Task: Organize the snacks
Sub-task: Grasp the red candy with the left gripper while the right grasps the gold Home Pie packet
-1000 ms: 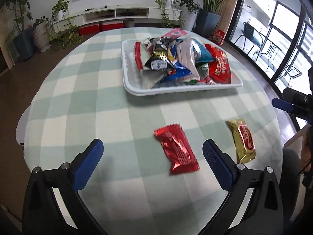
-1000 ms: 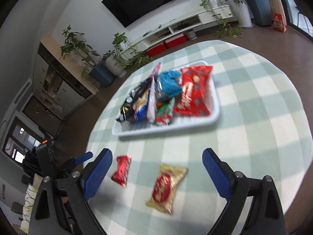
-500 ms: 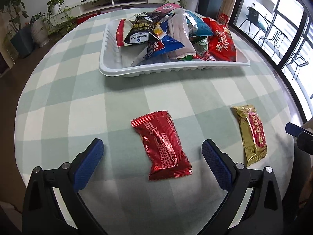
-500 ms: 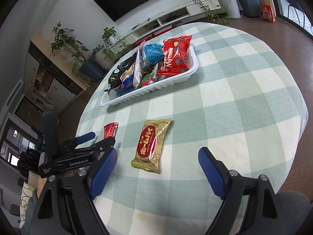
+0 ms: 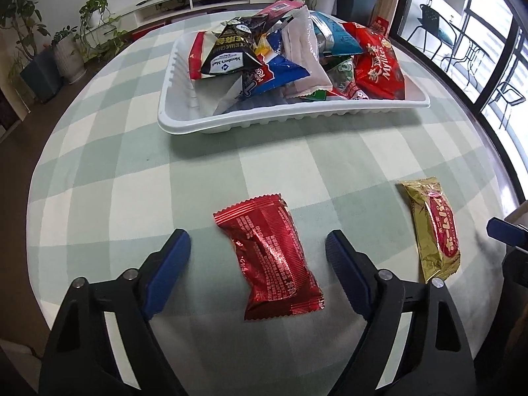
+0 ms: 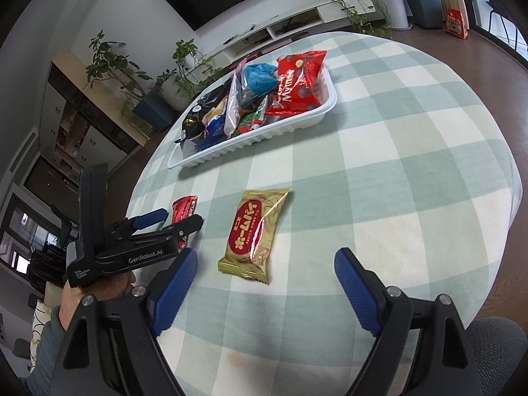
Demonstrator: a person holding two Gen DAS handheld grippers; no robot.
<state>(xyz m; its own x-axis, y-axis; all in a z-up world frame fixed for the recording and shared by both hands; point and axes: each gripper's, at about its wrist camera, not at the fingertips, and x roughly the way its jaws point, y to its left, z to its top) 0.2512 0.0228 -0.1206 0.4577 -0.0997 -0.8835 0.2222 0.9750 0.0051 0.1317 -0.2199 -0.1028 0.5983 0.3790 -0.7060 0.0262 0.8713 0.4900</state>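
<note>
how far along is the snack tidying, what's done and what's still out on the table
Mostly done: the white tray is piled with packets. In hand: nothing yet; the left hand-held gripper is closing around the red packet, the right hand-held gripper stands open at the gold packet. Left: both into the tray.

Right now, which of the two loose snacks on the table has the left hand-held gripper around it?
The red foil packet. It lies between the closing jaws of the left hand-held gripper, untouched; the gold packet lies off to the right.
</note>
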